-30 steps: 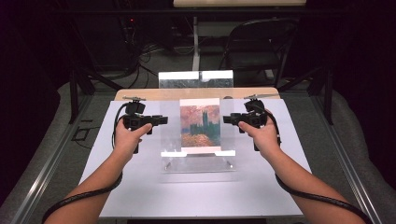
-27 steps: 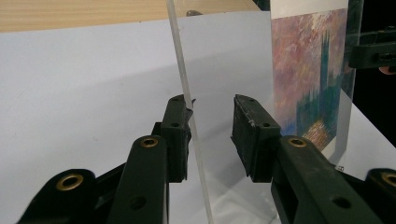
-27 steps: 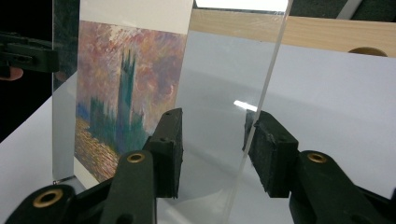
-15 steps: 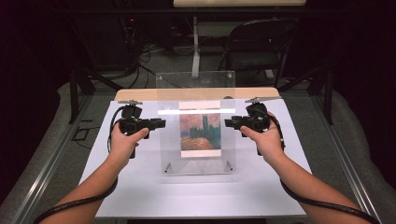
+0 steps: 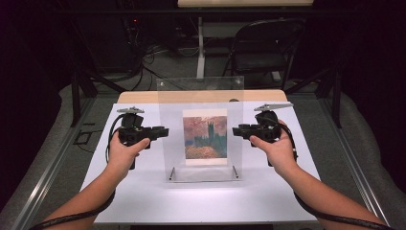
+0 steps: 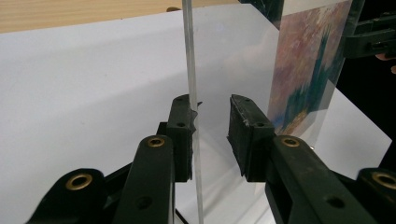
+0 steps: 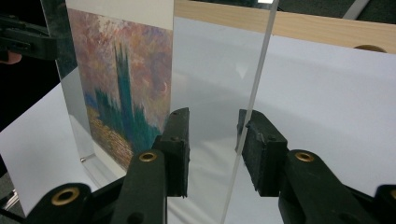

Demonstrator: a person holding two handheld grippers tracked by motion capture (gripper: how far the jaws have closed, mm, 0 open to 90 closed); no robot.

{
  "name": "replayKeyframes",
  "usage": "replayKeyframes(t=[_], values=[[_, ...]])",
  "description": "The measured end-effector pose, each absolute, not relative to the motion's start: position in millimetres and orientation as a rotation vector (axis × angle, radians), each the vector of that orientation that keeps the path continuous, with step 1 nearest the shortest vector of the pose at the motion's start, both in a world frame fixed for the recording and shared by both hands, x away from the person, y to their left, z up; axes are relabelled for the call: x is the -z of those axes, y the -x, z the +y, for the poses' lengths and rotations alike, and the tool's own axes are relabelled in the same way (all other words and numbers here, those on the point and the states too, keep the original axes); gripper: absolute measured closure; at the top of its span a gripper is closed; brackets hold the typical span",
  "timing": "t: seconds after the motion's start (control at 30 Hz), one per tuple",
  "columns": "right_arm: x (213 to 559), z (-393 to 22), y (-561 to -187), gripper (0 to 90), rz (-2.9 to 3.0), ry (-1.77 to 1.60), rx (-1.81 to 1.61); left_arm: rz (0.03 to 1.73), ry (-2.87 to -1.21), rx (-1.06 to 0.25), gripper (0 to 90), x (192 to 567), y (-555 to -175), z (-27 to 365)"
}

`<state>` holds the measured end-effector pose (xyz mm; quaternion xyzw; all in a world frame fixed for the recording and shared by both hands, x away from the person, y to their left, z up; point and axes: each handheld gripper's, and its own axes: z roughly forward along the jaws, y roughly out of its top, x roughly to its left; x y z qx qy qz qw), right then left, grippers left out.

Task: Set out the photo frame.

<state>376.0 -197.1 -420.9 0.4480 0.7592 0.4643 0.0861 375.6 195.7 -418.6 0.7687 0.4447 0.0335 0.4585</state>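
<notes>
High view: a clear acrylic sheet stands upright over a painted print of a dark tower under a pink sky, on the white table cover. Left gripper and right gripper flank the sheet's side edges, jaws just closing, each straddling an edge, not yet clamped.

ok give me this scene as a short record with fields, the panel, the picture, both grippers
panel: clear acrylic panel, upright on the white table
picture: painting print behind the panel's lower half
left gripper: jaws astride panel's left edge, one pad touching, just been closing
right gripper: jaws astride right edge, just been closing
</notes>
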Motion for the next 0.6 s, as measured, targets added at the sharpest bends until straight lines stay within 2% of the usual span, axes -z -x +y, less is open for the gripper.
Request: replayKeyframes(t=[0.6], values=[[418,-201,-342,64.3,2.298,-1.281,-1.407,1.038,-1.883,-0.061,68.6,418,-343,200]])
